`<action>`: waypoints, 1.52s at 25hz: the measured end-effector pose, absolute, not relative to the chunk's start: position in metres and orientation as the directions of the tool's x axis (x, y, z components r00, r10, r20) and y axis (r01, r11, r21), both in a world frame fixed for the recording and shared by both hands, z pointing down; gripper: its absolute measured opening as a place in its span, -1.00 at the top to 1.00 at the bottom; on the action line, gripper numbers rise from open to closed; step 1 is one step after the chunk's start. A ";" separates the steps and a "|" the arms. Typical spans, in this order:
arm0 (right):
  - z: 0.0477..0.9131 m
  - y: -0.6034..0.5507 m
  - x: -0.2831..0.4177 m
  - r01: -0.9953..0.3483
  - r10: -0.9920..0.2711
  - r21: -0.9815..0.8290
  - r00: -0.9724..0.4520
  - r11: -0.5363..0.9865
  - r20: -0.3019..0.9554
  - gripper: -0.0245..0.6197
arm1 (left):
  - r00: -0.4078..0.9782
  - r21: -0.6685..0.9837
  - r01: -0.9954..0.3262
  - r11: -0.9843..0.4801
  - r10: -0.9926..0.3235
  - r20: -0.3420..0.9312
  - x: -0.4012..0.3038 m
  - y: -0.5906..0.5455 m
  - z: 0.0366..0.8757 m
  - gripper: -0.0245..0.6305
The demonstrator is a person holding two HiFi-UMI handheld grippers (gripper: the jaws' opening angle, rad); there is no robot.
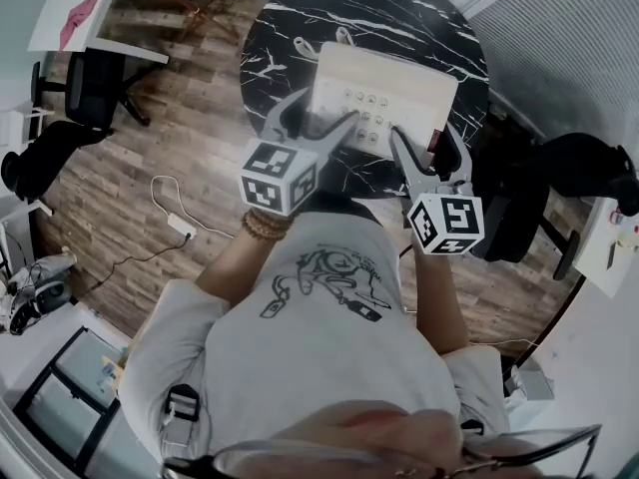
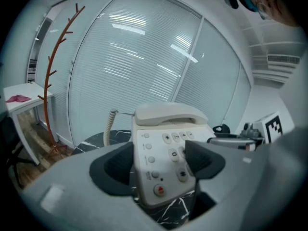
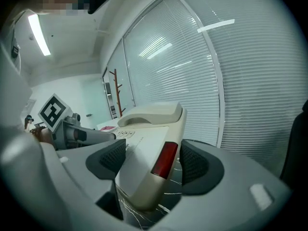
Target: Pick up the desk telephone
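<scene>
A cream desk telephone [image 1: 384,93] with its handset [image 2: 168,114] on the cradle hangs tilted above the round black marble table [image 1: 290,38]. My left gripper [image 1: 312,126] is shut on its near left corner, with the pads against the keypad side [image 2: 161,160]. The right gripper [image 1: 431,158] is shut on the near right corner, across the edge with a dark red strip [image 3: 164,160]. In the left gripper view a coiled cord [image 2: 109,126] drops from the telephone's far left. Each gripper's marker cube shows in the other's view.
Black office chairs stand at the left [image 1: 85,88] and at the right [image 1: 589,168] of the table. A white desk [image 1: 80,18] is at the far left, and a power strip with cable [image 1: 180,226] lies on the wood floor. Beyond the table are a red-brown coat stand [image 2: 55,71] and blinds.
</scene>
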State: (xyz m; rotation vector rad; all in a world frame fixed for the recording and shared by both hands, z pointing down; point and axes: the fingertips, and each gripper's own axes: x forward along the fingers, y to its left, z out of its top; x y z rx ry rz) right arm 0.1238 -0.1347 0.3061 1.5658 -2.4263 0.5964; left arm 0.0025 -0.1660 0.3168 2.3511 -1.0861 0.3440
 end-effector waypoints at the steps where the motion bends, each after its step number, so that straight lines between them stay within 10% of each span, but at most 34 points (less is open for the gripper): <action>1: 0.300 -0.135 0.125 -0.905 -0.830 -0.226 -0.421 0.360 0.365 -0.17 | 0.647 0.349 -0.763 -0.545 -0.633 0.425 0.003 -0.166 0.311 -0.11; 38: 0.219 -0.137 0.127 -0.918 -0.886 -0.177 -0.391 0.355 0.250 -0.17 | 0.662 0.282 -0.750 -0.599 -0.676 0.325 0.006 -0.172 0.225 -0.11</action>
